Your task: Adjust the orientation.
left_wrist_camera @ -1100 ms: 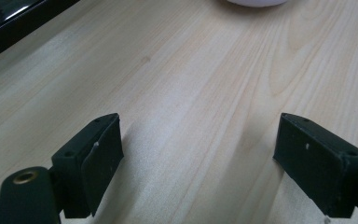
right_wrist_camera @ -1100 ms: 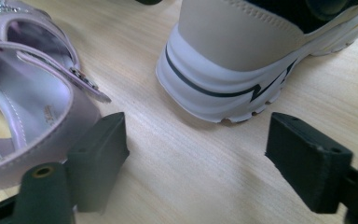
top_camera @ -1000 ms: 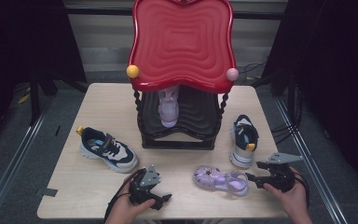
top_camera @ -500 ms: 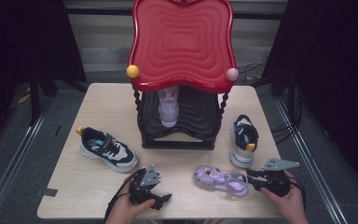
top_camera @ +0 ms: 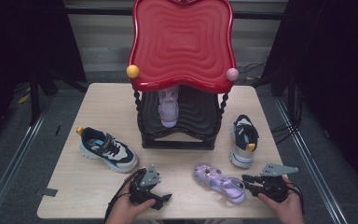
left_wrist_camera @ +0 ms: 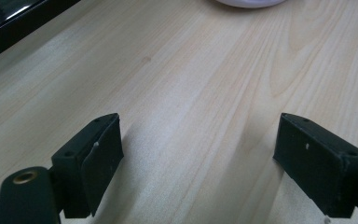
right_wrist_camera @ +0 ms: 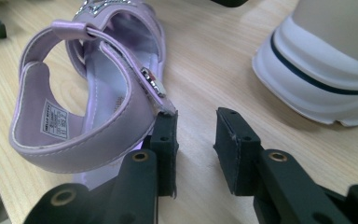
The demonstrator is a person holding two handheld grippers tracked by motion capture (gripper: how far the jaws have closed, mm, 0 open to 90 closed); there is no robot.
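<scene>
- Right tool (right_wrist_camera: 196,140), jaws slightly apart, touches my lilac sandal's (right_wrist_camera: 98,93) heel strap on the bench (top_camera: 98,186).
- Left tool (left_wrist_camera: 200,154) rests spread wide, holding nothing.

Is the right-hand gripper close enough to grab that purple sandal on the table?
Probably yes: the right gripper is open at the purple sandal, one jaw against its heel strap, with nothing between them.

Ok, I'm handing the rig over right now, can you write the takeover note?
Right gripper: open, jaws at the heel strap of the purple sandal, nothing between them yet.
Left gripper: open, jaws over bare table.
Matching purple sandal sits on the black lower shelf of the red rack.
Navy sneakers lie left and right of the rack.
Likely left: grip this sandal and shelve it, then probably the sneakers.
</scene>
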